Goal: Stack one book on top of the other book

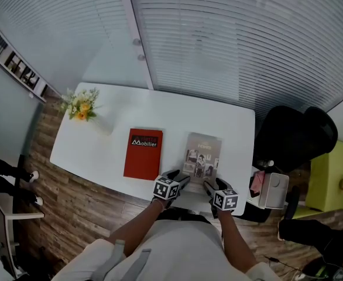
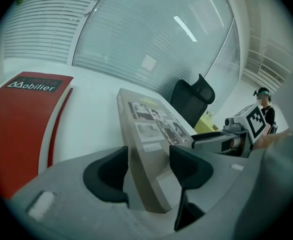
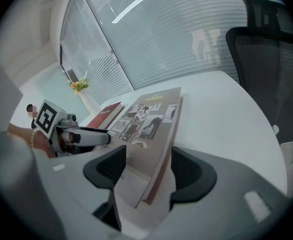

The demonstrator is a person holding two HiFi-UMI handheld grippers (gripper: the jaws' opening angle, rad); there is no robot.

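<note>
Two books lie side by side on the white table (image 1: pixel 130 107): a red book (image 1: pixel 143 153) on the left and a grey book (image 1: pixel 202 155) with photos on its cover on the right. Both grippers are at the grey book's near edge. My left gripper (image 1: pixel 180 177) stands open around the book's near left corner (image 2: pixel 151 121), with gaps at the pads. My right gripper (image 1: pixel 209 186) stands open around the near right corner (image 3: pixel 146 116), and its pads also stay apart from the book. The red book (image 2: pixel 21 124) lies untouched to the left.
A small vase of yellow flowers (image 1: pixel 81 105) stands at the table's far left corner. A black office chair (image 1: pixel 294 136) is beside the table's right end, with a white device (image 1: pixel 272 189) and a yellow cabinet (image 1: pixel 335 183) nearer. Blinds line the wall behind.
</note>
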